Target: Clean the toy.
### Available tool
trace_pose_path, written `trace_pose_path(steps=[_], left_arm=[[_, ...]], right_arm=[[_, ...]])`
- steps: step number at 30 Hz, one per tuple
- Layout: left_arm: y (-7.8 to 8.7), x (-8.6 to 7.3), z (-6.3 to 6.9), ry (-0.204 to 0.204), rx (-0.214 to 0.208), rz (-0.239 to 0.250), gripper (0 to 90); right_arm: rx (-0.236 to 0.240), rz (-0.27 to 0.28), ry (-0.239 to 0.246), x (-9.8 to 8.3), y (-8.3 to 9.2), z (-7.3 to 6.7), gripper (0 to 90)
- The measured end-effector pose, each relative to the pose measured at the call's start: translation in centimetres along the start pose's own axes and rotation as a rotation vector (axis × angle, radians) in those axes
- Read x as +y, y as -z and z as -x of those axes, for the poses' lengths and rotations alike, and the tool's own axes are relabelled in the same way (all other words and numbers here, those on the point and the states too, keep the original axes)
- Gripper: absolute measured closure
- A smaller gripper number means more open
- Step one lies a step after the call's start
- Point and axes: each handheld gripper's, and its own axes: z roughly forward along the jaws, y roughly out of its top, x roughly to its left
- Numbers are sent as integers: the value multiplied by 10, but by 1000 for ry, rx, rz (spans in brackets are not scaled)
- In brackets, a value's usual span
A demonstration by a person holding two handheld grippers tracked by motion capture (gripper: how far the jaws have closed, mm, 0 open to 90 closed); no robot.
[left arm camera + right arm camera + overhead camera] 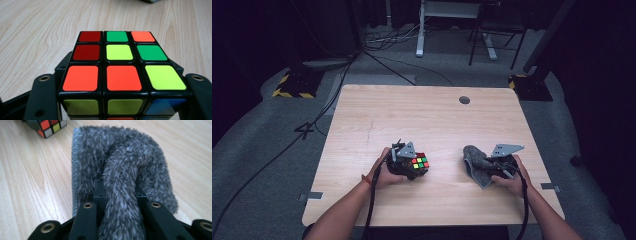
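A scrambled colour cube point(420, 163) rests on the wooden table point(422, 115), left of centre near the front. My left gripper point(411, 168) is shut on it. In the left gripper view the black jaws press on both sides of the cube point(120, 62), whose top shows red, orange, green and yellow tiles. To the right lies a grey fluffy cloth point(474, 159). My right gripper point(493, 166) is shut on a raised fold of the cloth point(120, 162), and the rest of the cloth spreads on the wood ahead of the jaws. The cube's corner point(50, 126) sits at the upper left of that view.
A round cable hole point(464, 100) sits near the table's far edge. Bare wood stretches across the far half of the table. Cables point(377, 55) and a white desk leg point(420, 30) are on the grey floor beyond.
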Motion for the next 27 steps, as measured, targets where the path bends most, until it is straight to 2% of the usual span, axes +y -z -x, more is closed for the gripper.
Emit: trace_pose_path(steps=[4,7,13,15,17,20,22,27], left_arm=[[-3,-4,0,5,18,-42,313],[-3,-5,0,10,20,-41,309],[-2,-4,1,3,24,-43,271],[-1,-4,2,1,24,-41,257],[1,-3,2,5,47,-40,206],[5,-3,2,4,59,-33,160],[8,-2,4,-17,81,-43,157],[16,1,7,-37,119,-25,158]], right_arm=[[2,-21,3,-2,-5,-1,708],[6,-22,-9,-3,-5,-1,696],[-1,-21,-2,-2,-4,-1,636],[3,-21,-7,-2,-3,-1,576],[6,-26,-5,-1,-3,-2,517],[0,-25,-1,1,-2,-2,451],[-11,-25,10,2,-1,-4,386],[-36,-33,13,7,1,-5,272]])
